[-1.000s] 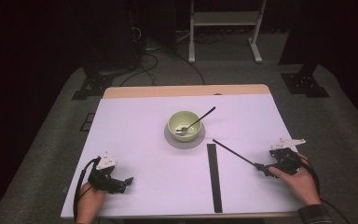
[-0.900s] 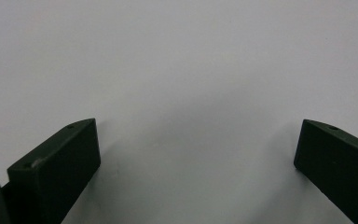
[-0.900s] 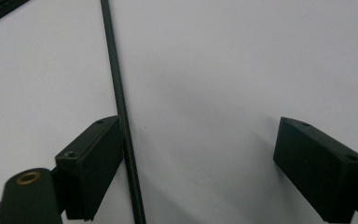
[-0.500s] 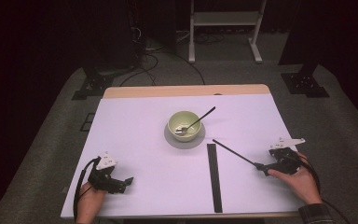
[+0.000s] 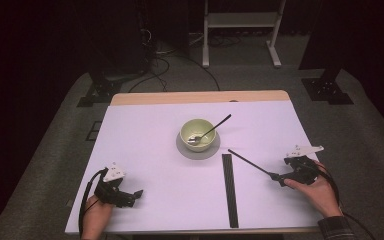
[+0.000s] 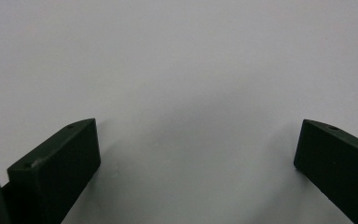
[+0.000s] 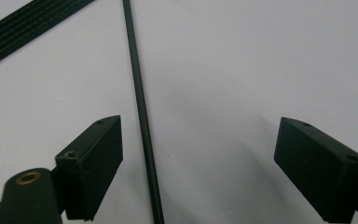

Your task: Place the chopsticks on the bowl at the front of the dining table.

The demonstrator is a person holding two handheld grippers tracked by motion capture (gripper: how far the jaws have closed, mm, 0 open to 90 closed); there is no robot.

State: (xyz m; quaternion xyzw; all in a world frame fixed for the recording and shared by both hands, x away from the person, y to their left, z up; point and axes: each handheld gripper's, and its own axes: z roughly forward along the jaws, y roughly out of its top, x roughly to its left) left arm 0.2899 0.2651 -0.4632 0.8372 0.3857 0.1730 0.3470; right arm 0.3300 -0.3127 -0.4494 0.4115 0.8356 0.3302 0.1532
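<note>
The right gripper (image 5: 282, 177), jaws apart, straddles a thin black rod (image 7: 141, 112) lying at four o'clock from the bowl (image 5: 198, 133), not yet pinched, so lifting remains, while the left gripper (image 5: 136, 194) rests wide open at seven o'clock.

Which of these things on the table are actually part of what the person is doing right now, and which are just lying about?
In hand:
thin black rod, lying between the open jaws of the right gripper

Lying about:
green bowl
spoon resting in the bowl
grey saucer under the bowl
black strip
left gripper, open over bare table
</note>
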